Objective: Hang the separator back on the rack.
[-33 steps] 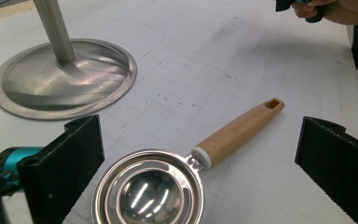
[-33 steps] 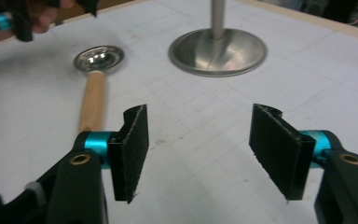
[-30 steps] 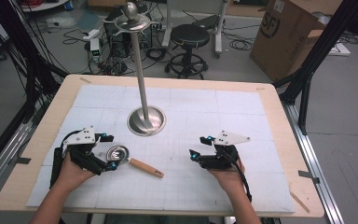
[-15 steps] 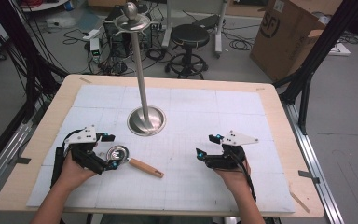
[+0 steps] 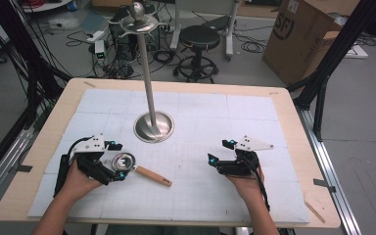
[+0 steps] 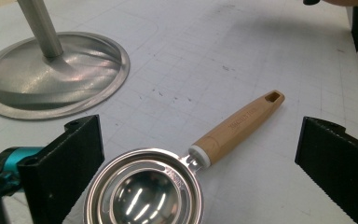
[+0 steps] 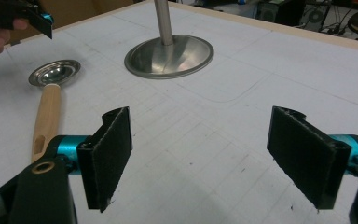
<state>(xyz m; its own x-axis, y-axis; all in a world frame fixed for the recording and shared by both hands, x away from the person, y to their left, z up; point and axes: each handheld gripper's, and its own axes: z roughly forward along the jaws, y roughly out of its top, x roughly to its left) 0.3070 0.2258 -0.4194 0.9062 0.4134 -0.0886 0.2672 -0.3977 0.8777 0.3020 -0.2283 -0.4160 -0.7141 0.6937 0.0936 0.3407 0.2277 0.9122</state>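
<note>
A metal measuring scoop (image 5: pixel 123 161) with a wooden handle (image 5: pixel 152 175) lies flat on the white mat, handle pointing right. My left gripper (image 5: pixel 119 161) is open, one jaw on each side of the scoop's bowl (image 6: pixel 148 192), and neither pad presses on it. In the left gripper view the handle (image 6: pixel 238 123) runs away up and to the right. My right gripper (image 5: pixel 220 152) rests on the mat at the right, open with nothing between its pads (image 7: pixel 200 140); its jaws have just been opening. The right gripper view has the scoop (image 7: pixel 54 73) far off to the left.
A tall metal stand (image 5: pixel 148 73) rises from a round base (image 5: pixel 154 127) at the mat's middle, behind both grippers. Its base (image 6: pixel 51 74) lies close ahead of the left gripper. A wooden table edge (image 5: pixel 293 122) frames the mat. Boxes, cables and a stool stand on the floor beyond.
The right gripper has shifted slightly to the right and its jaws stand wider apart. The left gripper and the scoop have not moved.
</note>
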